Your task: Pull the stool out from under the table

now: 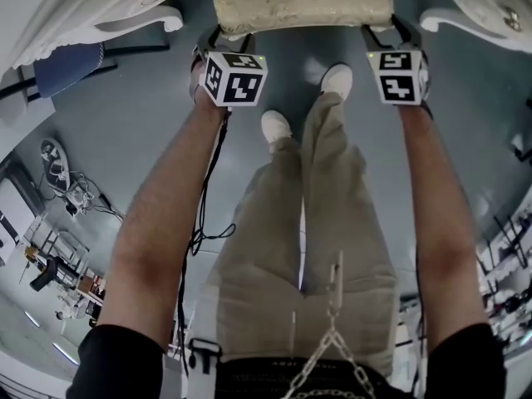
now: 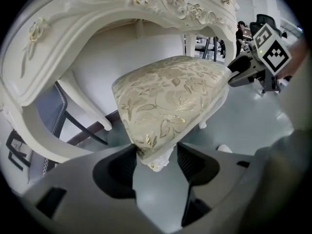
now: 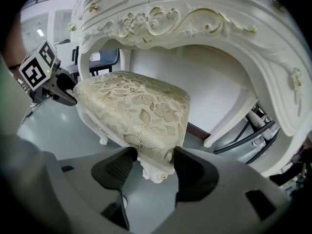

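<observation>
The left gripper and right gripper are each clamping a near corner of the cream carved stool with gold floral seat, which is standing at the arched opening of the ornate white carved table.

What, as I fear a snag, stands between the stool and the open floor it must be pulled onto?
Only the person's own shoes stand on the floor just before the stool; nothing else visible does. The left gripper and the right gripper are each shut on a front corner of it.
</observation>
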`<state>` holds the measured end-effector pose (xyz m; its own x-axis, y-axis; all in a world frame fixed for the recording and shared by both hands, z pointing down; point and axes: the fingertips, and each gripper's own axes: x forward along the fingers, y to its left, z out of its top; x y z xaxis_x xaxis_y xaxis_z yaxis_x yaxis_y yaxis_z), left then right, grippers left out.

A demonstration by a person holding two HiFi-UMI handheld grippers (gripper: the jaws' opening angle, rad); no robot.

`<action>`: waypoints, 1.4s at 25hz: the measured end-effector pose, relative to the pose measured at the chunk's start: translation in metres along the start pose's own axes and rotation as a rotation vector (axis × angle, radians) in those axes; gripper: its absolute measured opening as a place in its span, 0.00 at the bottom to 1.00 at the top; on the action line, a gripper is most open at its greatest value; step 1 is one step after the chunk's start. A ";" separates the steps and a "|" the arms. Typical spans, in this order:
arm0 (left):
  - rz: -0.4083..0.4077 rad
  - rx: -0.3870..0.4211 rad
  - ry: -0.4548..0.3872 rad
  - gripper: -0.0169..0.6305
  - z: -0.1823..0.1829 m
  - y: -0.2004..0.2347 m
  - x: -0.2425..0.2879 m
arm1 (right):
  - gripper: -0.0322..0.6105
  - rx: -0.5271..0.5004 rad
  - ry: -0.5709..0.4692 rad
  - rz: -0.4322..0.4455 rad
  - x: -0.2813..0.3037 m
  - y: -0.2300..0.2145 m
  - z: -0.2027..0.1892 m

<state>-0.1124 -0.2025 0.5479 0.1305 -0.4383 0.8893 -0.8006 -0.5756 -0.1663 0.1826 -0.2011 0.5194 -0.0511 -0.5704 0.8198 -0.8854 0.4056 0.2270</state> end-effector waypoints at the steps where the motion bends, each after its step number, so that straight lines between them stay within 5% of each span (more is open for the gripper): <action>1: -0.003 0.000 0.004 0.43 -0.003 -0.002 -0.002 | 0.46 -0.001 0.003 0.002 -0.002 0.002 -0.003; 35: -0.088 0.180 0.151 0.43 -0.115 -0.079 -0.068 | 0.44 0.003 0.158 0.011 -0.073 0.068 -0.107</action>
<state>-0.1251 -0.0480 0.5493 0.0958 -0.2806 0.9550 -0.6714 -0.7265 -0.1461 0.1758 -0.0559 0.5310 0.0127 -0.4463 0.8948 -0.8867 0.4086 0.2164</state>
